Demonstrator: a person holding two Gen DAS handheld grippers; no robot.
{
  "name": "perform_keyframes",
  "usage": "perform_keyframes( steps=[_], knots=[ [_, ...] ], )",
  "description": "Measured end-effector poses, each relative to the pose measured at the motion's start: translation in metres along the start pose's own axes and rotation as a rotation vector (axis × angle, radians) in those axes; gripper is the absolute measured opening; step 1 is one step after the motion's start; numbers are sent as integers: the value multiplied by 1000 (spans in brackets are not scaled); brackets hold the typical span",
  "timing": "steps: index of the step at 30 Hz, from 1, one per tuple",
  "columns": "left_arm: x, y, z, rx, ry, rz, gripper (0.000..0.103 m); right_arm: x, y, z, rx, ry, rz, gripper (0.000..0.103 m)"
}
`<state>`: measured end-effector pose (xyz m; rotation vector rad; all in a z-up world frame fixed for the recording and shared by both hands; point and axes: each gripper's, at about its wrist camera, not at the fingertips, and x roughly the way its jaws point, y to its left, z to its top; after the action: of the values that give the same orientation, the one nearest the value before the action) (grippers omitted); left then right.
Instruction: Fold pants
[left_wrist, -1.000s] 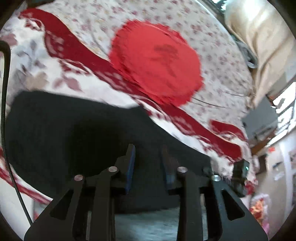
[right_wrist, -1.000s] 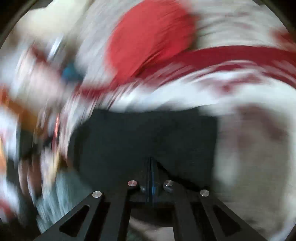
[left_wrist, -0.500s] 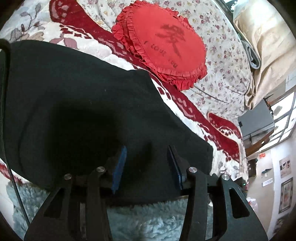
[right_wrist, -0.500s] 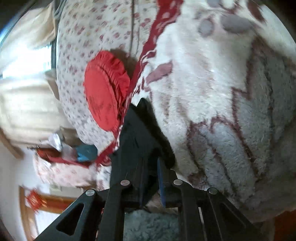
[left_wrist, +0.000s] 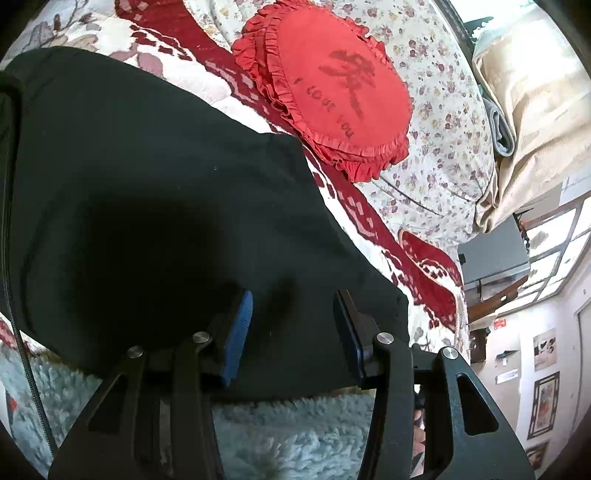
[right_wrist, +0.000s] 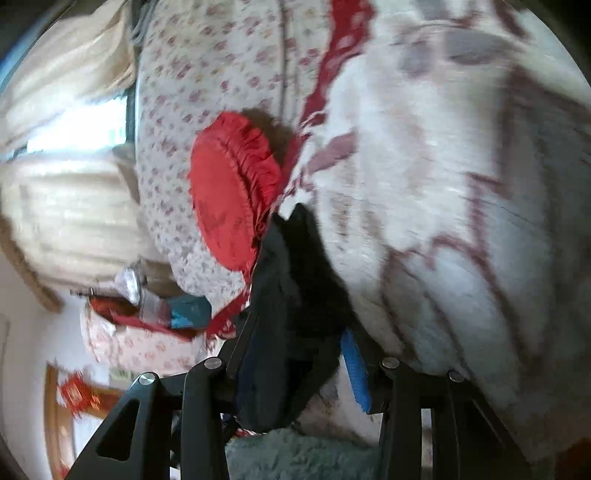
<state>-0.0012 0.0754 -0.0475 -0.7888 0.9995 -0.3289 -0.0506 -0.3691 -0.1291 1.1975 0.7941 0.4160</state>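
- the black fabric pants (left_wrist: 155, 206) lie spread flat on the bed, on a white fleece blanket with dark red and grey leaf shapes (right_wrist: 461, 184); a pale blue shaggy patch of blanket (left_wrist: 295, 439) shows at their near edge.
- the left gripper (left_wrist: 291, 332) hangs over the near right corner of the pants, its jaws partly apart; the blue ribbed pads (left_wrist: 238, 332) stand clear of the cloth, which lies flat beneath them with nothing pinched.
- the right gripper (right_wrist: 306, 365) is rolled onto its side, so the bed looks tipped in its view. its jaws have just been opening; a bunched fold of the black pants (right_wrist: 295, 295) sits between them, against the left finger, while the blue pad (right_wrist: 354, 369) on the right one stands free of it.
- a round red frilled cushion with dark lettering (left_wrist: 332, 92) rests just beyond the far edge of the pants, on a cream quilt with small purple flowers (left_wrist: 443, 122) and over a dark red patterned band (left_wrist: 376, 236).
- past the quilt hangs a beige curtain (left_wrist: 535, 92) by a bright window (left_wrist: 561, 251).
- a thin black cable (left_wrist: 14, 295) runs down the left edge of the left view, in front of the pants.
- blurred clutter, including something teal (right_wrist: 188, 310), sits beyond the bed in the right view.
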Motion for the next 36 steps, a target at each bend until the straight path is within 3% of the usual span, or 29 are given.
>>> perform_keyframes(
  steps=[3,7,9,11,14,16,18,21,25,28,30,32,36],
  knots=[
    [-1,2,-1,-9,-4,-3,44,4,2,2,-21,7,6,39],
    [-12,7,-1,-28,-55,8,44,4,-4,-1,-1,-3,-18,18],
    [-32,15,0,-63,-148,34,44,4,-8,0,9,4,-37,14],
    [-54,28,0,-120,-239,106,44,4,-2,0,-23,11,-75,11],
    [-93,65,-3,-277,-378,201,46,3,39,-6,-169,15,-135,10],
    [-102,82,-5,-346,-404,210,46,10,76,-14,-264,46,-83,10],
    [-103,90,-6,-380,-401,204,46,33,119,-28,-361,122,-26,10],
    [-100,85,-7,-346,-389,203,46,81,179,-59,-507,242,53,10],
    [-102,81,-7,-318,-396,210,46,163,223,-115,-693,435,72,10],
    [-101,82,-7,-340,-394,203,46,222,221,-155,-769,562,3,10],
    [-103,83,-8,-344,-389,198,46,253,208,-175,-831,626,-99,10],
    [-103,84,-8,-343,-389,197,46,270,195,-187,-861,670,-196,10],
    [-101,82,-8,-343,-374,197,46,276,181,-190,-851,689,-226,13]
  ],
)
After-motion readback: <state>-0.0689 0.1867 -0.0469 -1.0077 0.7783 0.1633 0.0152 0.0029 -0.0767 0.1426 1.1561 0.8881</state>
